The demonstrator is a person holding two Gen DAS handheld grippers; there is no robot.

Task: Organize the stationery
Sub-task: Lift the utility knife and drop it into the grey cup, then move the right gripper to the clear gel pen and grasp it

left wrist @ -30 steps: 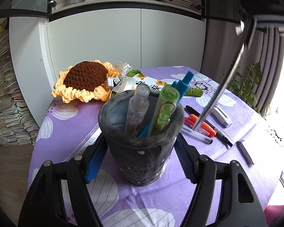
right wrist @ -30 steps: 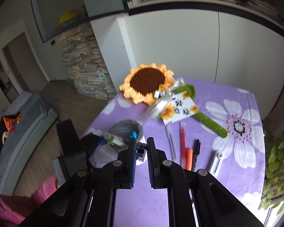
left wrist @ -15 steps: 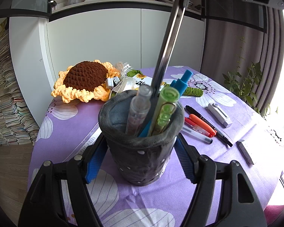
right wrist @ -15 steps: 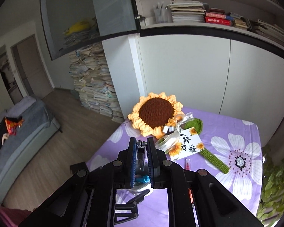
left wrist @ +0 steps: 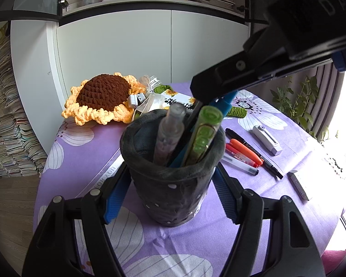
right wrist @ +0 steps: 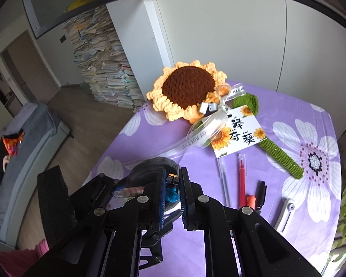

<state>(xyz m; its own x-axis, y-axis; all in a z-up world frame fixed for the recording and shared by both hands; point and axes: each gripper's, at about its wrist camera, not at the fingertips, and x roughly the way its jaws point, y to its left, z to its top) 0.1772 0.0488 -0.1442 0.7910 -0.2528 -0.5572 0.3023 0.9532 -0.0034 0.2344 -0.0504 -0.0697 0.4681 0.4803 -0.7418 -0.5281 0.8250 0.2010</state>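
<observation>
Pen cup (left wrist: 173, 180) stands on the purple table (left wrist: 196, 242), clamped between the left gripper's (left wrist: 170, 198) blue pads so it won't tip while being loaded. Right gripper (right wrist: 172, 184) is right above the rim, jaws pinched shut on a thin dark pen (left wrist: 191, 120), tip already inside among the clear pen (left wrist: 169, 131), green pen (left wrist: 201, 138) and blue pen (left wrist: 223, 101). Judged step: lower, then release. More pens (left wrist: 246, 152), a white cutter (left wrist: 266, 137) and an eraser (left wrist: 299, 184) lie loose just beside it; crochet sunflower (left wrist: 101, 97) sits behind.
</observation>
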